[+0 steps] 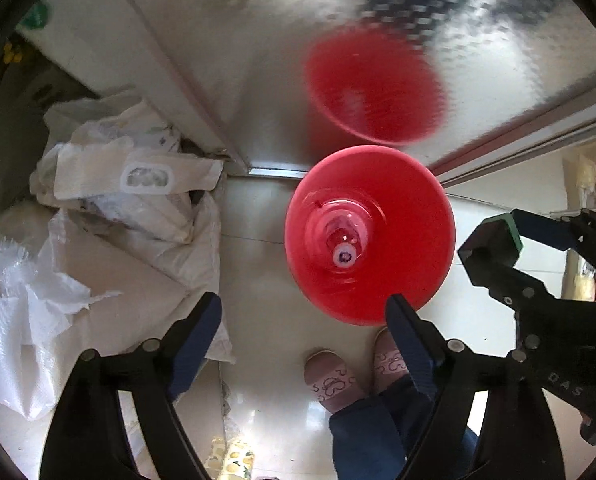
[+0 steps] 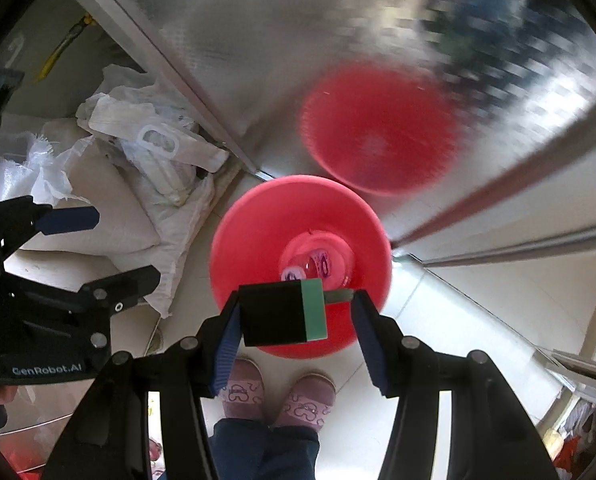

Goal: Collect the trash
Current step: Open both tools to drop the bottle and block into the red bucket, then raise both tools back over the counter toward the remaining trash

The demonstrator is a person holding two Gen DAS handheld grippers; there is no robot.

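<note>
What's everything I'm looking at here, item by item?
Red round plastic bin: one, red, on the pale tiled floor beside the metal door.
Clear plastic bottle with white cap: one, inside the bin.
Black box with a green side: one, between the right gripper's fingers, above the bin.
White woven sacks and plastic bags: a heap, left of the bin.
Textured metal door: one, silver, shows the bin's blurred red reflection.
Pink patterned slippers: two, on the person's feet.
Left gripper: black with blue pads, open, empty.
Right gripper: same colours, holding the box.
</note>
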